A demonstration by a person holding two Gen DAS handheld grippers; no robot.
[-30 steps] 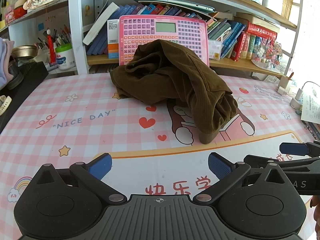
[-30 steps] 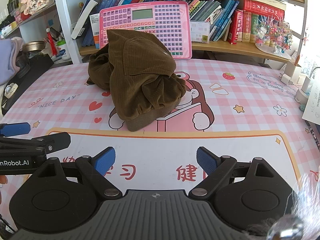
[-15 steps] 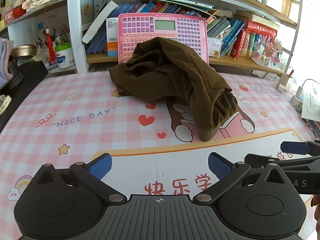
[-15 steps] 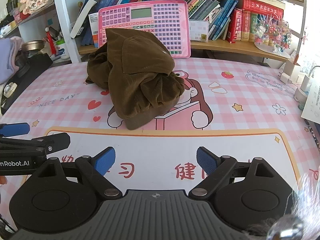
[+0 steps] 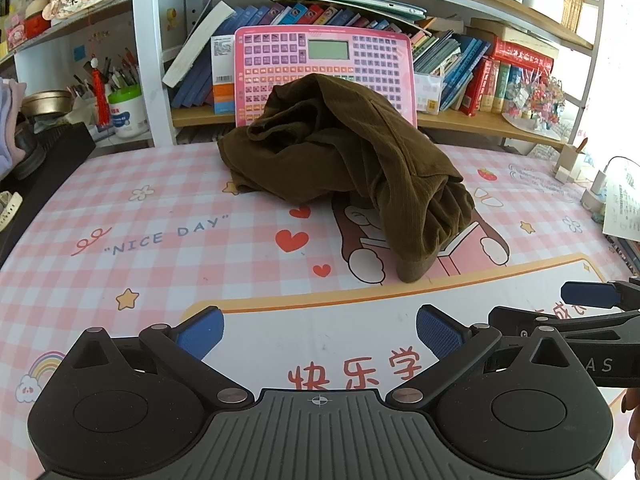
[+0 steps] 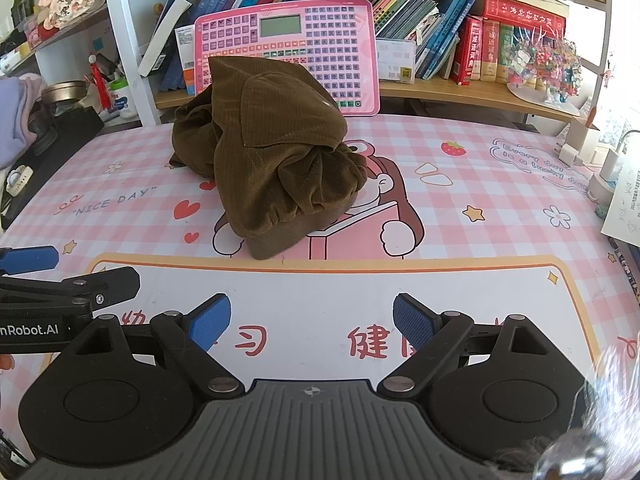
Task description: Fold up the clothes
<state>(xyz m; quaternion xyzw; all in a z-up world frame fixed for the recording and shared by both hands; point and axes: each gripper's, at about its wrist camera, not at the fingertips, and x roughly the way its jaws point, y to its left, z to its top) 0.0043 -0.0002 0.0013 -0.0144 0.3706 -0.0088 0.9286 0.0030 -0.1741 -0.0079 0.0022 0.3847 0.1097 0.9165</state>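
A brown corduroy garment (image 5: 352, 164) lies in a crumpled heap at the middle back of the pink checked table mat (image 5: 160, 216); it also shows in the right wrist view (image 6: 272, 168). My left gripper (image 5: 320, 334) is open and empty, well short of the heap, above the mat's near part. My right gripper (image 6: 312, 324) is open and empty too, at about the same distance from the heap. Each gripper shows at the edge of the other's view: the right one (image 5: 588, 300) and the left one (image 6: 36, 268).
A pink toy keyboard (image 5: 324, 68) leans on the bookshelf right behind the garment. Books (image 6: 500, 48) fill the shelf. A black stand (image 5: 44, 160) and pen cups (image 5: 124, 108) are at the left. Chargers and paper (image 6: 616, 184) lie at the right edge.
Both grippers have drifted slightly towards the garment, still open. The garment has not moved.
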